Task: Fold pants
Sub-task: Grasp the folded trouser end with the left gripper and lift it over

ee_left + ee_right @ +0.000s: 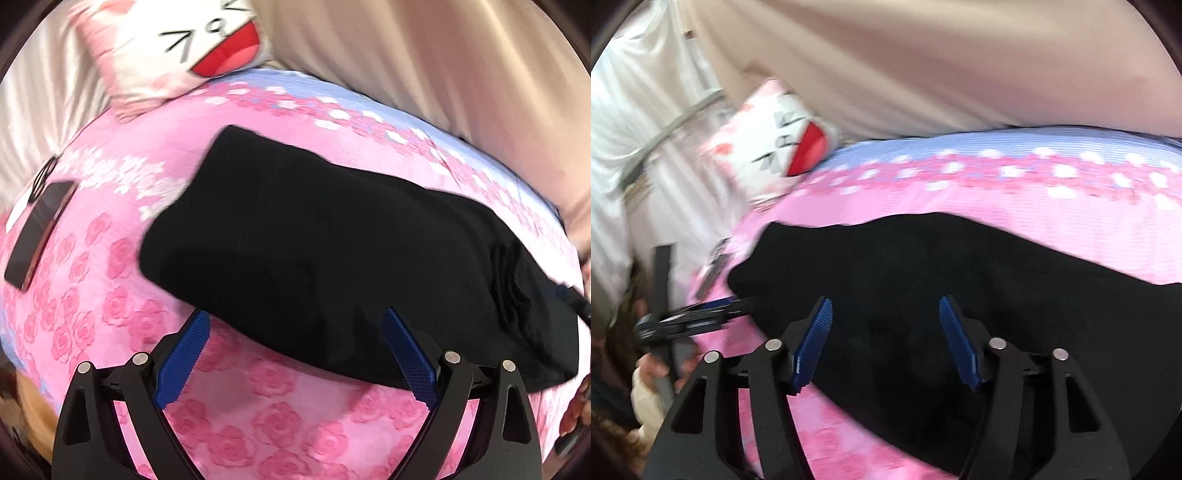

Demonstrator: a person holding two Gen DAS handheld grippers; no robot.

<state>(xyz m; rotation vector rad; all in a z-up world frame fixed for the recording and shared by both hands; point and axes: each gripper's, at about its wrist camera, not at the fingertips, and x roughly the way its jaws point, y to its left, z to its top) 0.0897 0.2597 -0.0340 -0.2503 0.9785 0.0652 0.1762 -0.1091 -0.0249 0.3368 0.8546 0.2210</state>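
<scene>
The black pants lie folded into a compact oblong on the bed, which is covered in a pink sheet printed with roses and edged by a pale blue band along its far side; no container is in view. The left hand-held gripper hangs tilted down at the near edge of the pants, its blue-padded fingers spread wide apart with nothing pinched between them; one pad is over the pink sheet, the other over the black cloth. The right hand-held gripper is angled down over the near part of the pants too, its jaws standing apart and empty, with black cloth showing under the gap. In the right wrist view the left gripper shows from the side at the left end of the pants, held by a person's hand in a pale sleeve. A dark phone lies flat on the sheet, left of the pants and well apart from them. A white and pink cartoon cat pillow sits at the far corner of the bed, against beige curtains.
</scene>
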